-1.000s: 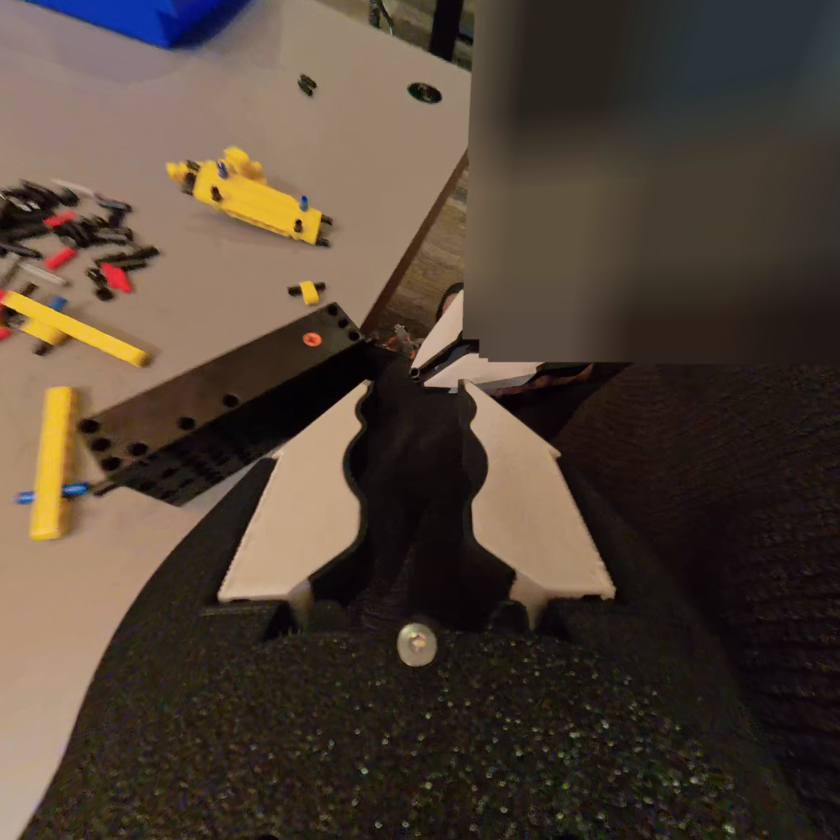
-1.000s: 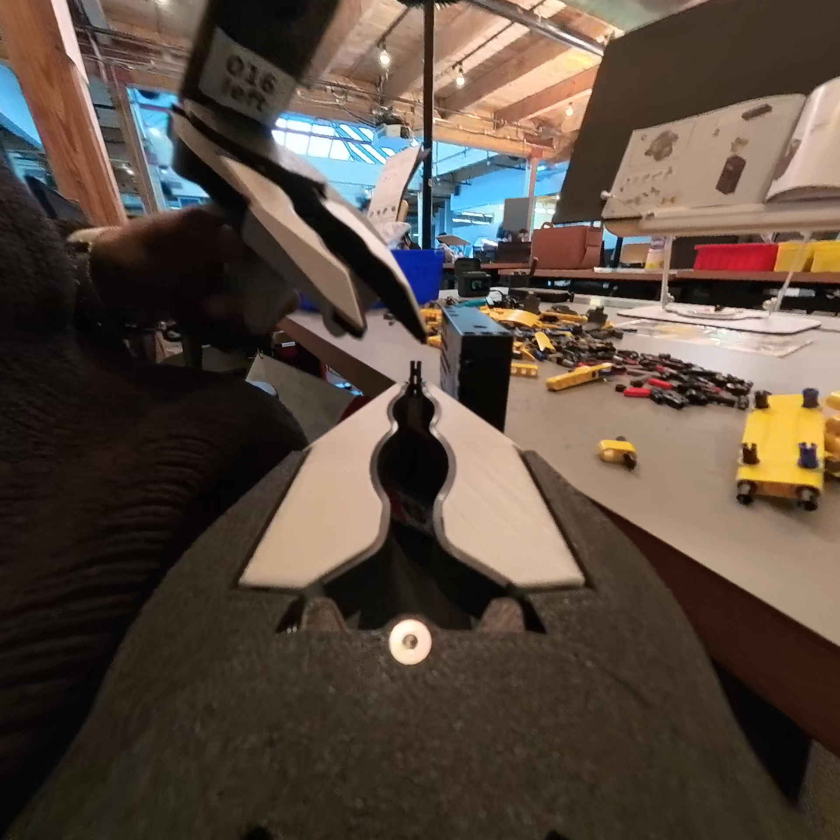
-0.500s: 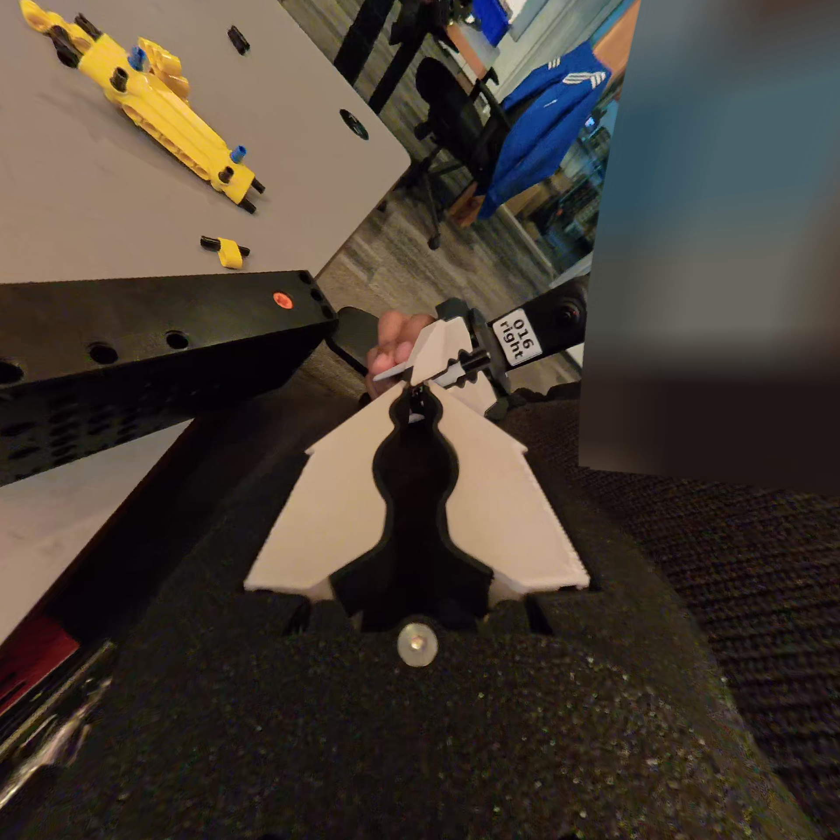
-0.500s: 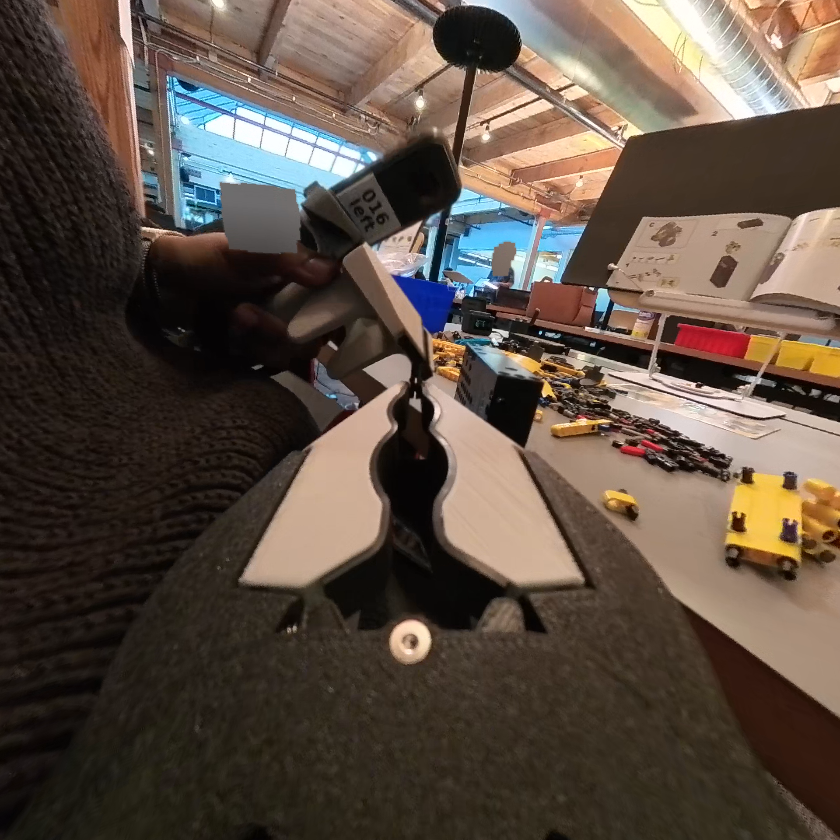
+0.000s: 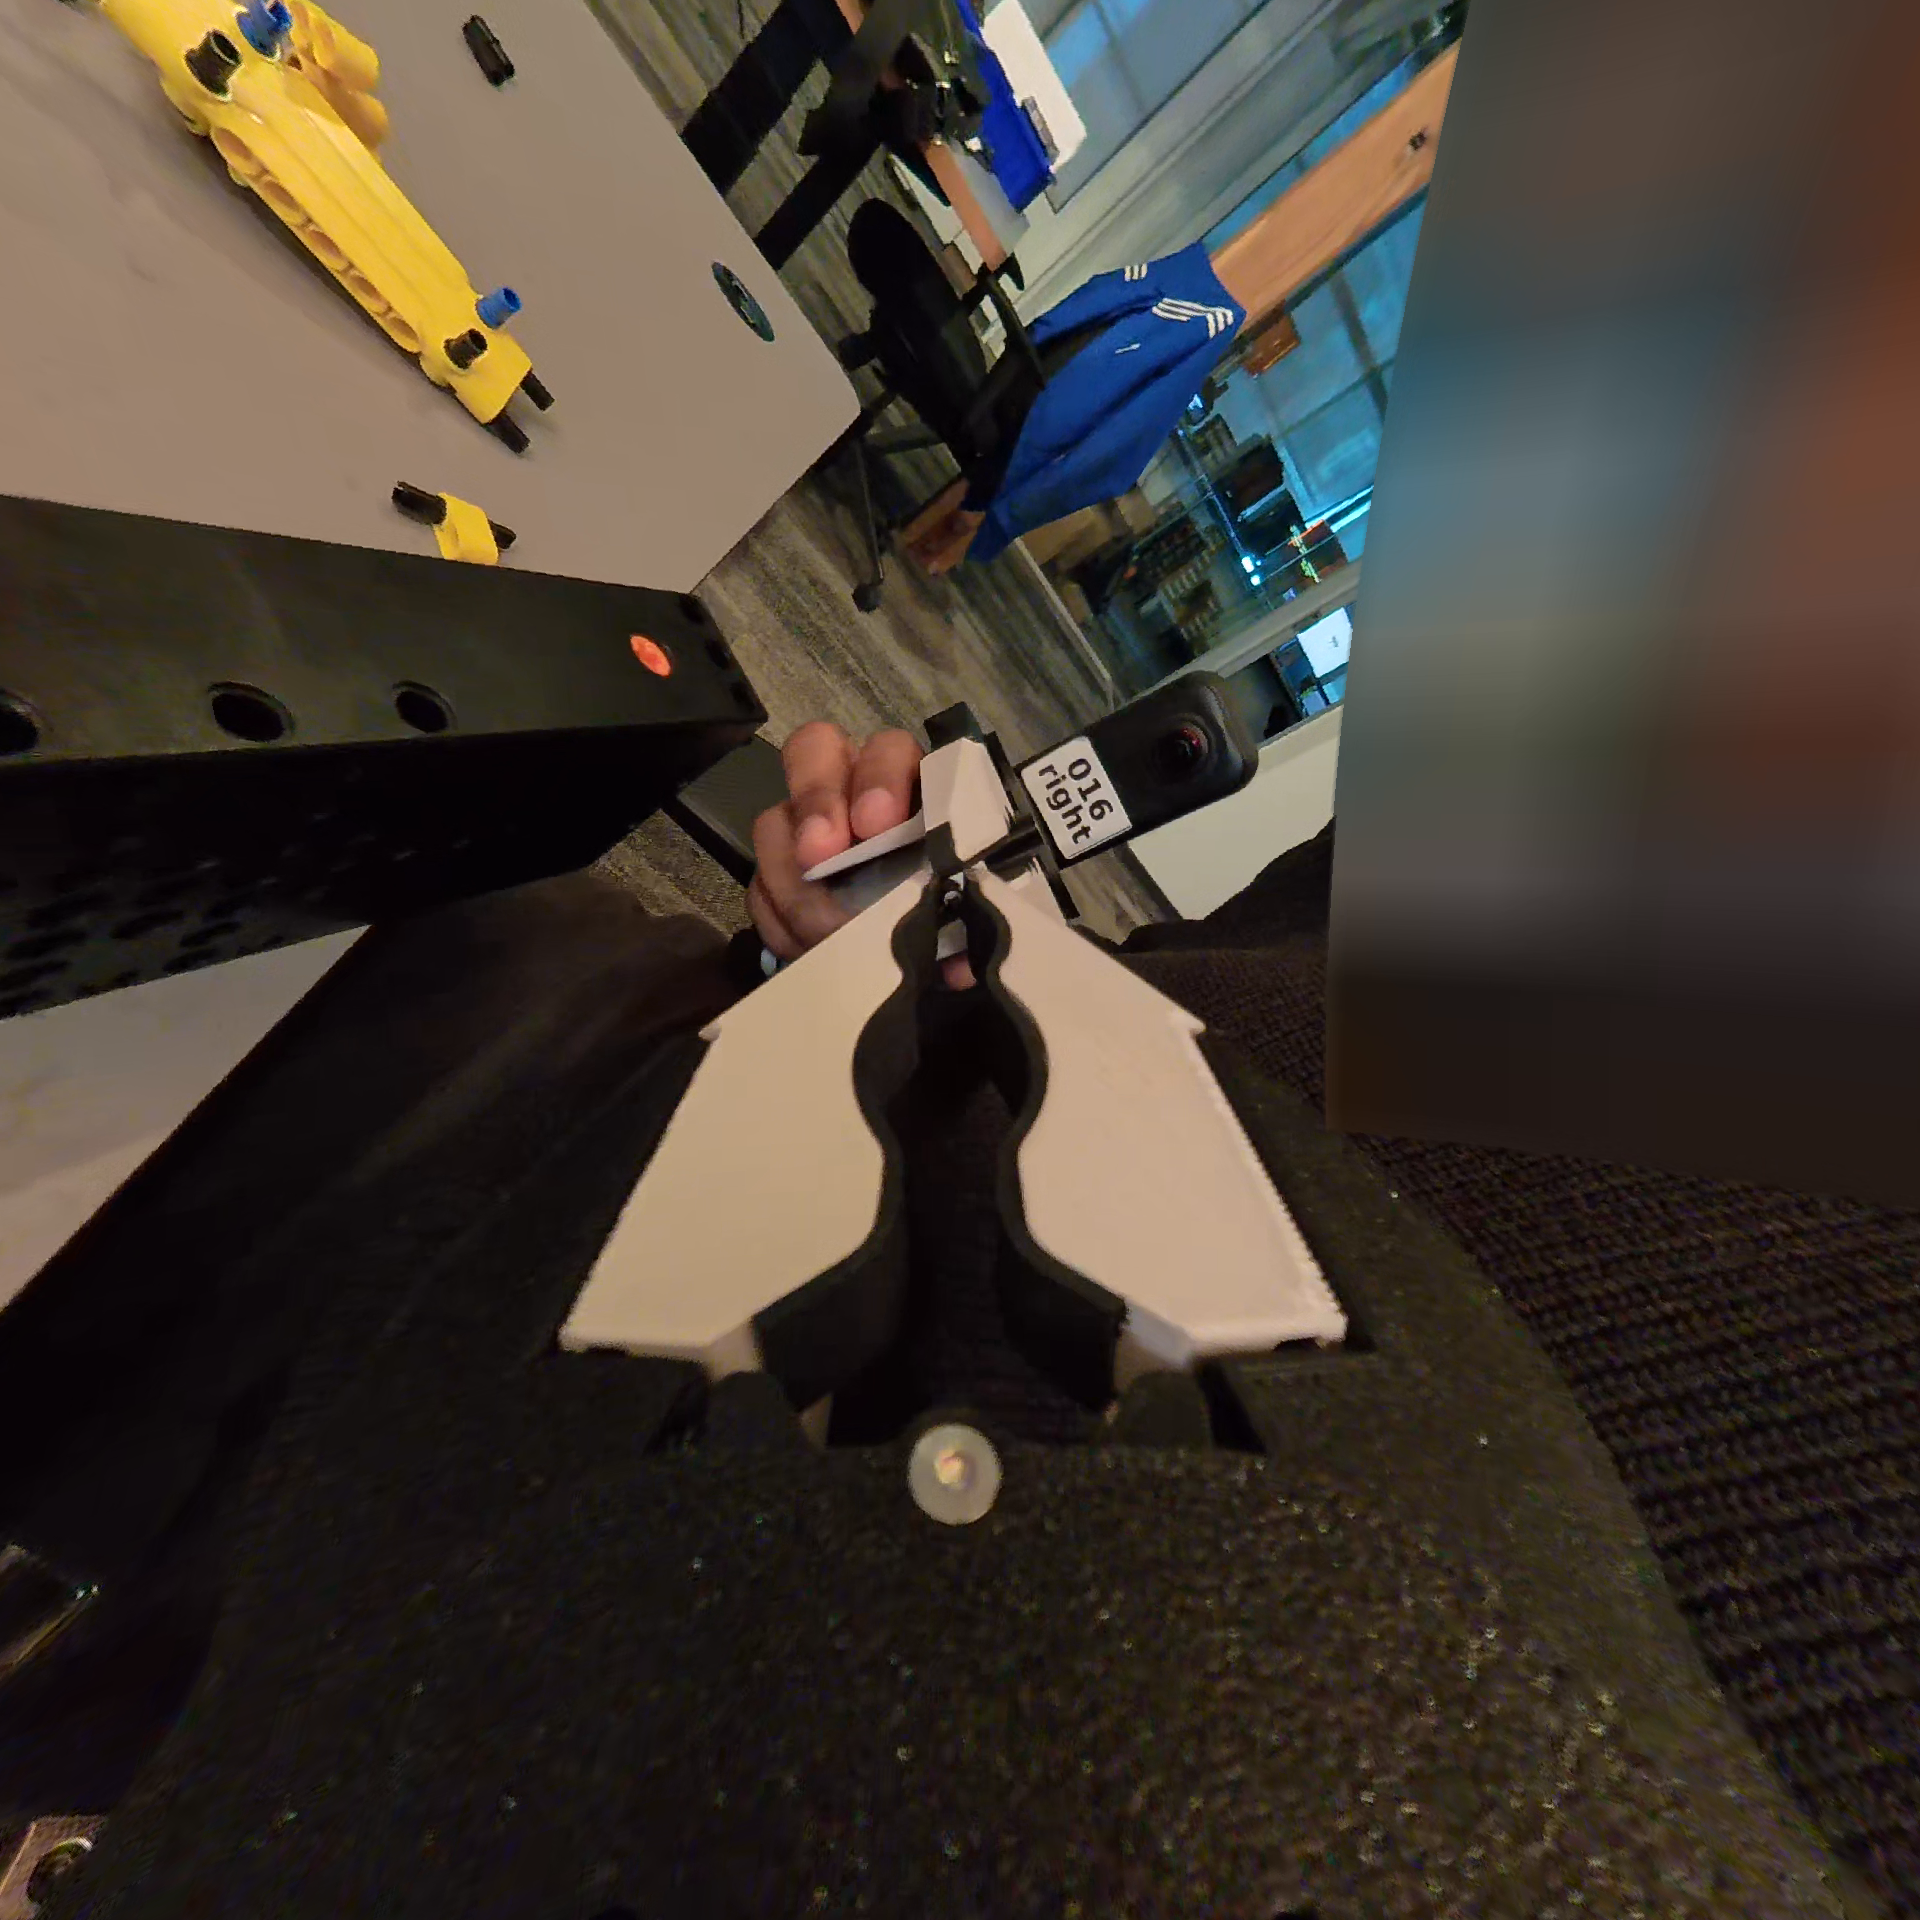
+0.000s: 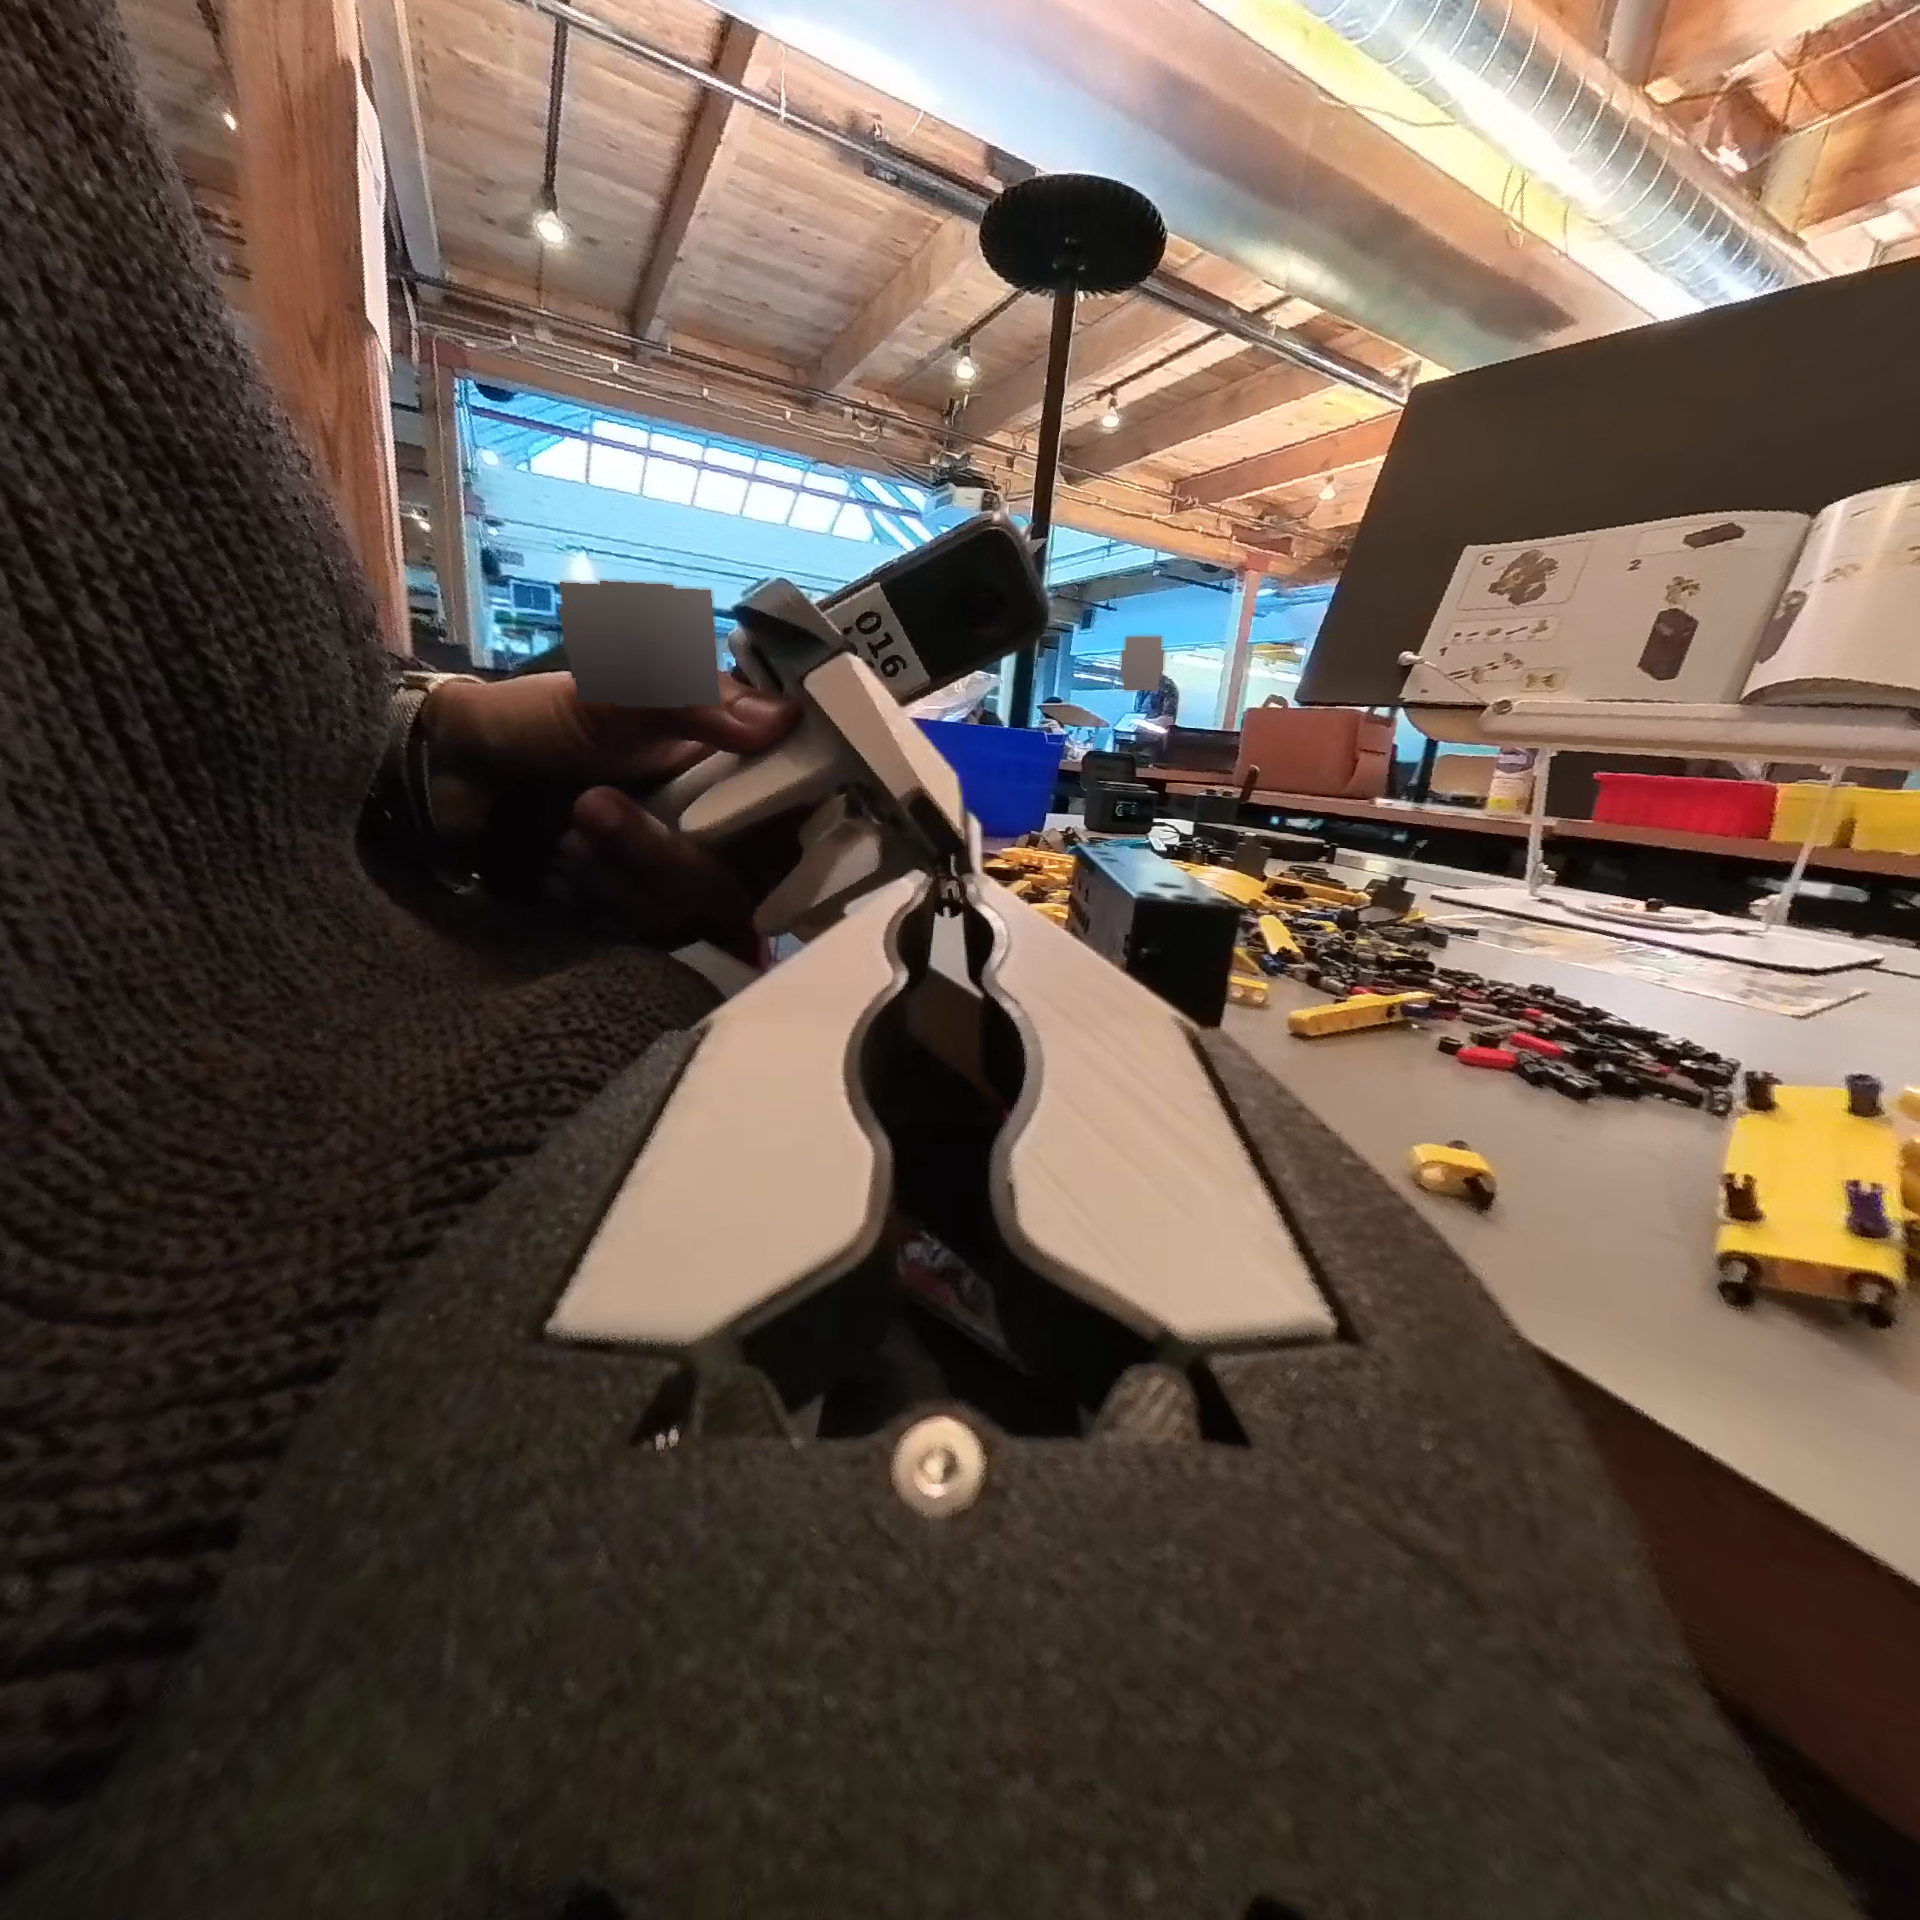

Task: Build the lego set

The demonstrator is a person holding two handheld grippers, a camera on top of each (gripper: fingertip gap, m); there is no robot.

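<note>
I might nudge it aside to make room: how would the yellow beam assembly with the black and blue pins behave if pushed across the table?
The yellow beam assembly lies flat and long on the grey table, so it would probably slide or pivot, not tip. It looks like light, stiff plastic. Its protruding pins might catch the small yellow connector nearby.

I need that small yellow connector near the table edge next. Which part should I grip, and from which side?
Grip the small yellow connector by its yellow body, probably coming straight down from above. It lies flat and alone on the table, and its black pin sticks out at both ends, so close across the plain sides rather than along the pin.
</note>
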